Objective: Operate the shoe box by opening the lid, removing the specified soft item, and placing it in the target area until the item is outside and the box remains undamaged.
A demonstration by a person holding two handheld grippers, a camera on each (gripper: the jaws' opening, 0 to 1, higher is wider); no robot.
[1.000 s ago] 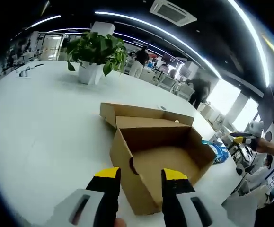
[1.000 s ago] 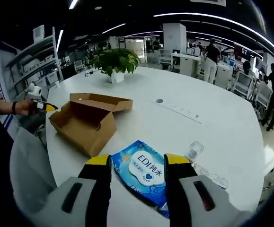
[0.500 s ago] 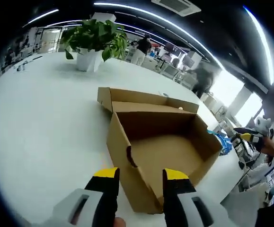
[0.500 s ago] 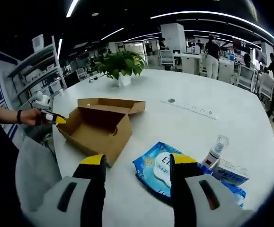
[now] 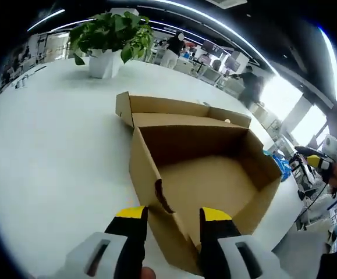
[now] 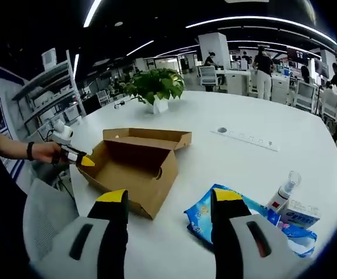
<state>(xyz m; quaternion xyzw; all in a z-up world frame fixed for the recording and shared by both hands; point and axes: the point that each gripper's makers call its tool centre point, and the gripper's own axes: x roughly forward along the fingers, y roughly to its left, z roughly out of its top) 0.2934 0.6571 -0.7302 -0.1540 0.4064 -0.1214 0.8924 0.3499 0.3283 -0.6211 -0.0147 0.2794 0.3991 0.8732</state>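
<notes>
Box: brown cardboard shoe box lid-open, empty, on white round surface | item: blue soft wipes pack just beside box | left gripper jaws wide, straddling box corner | right gripper jaws wide, empty | risk: squeezing corner could crush wall.

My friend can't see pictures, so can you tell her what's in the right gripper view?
An open brown cardboard shoe box, lid folded back, sits on a big white round table, with a blue soft wipes packet lying outside it. The right gripper, with yellow-tipped black jaws apart, hovers in front, and the left gripper reaches the box's far corner.
</notes>
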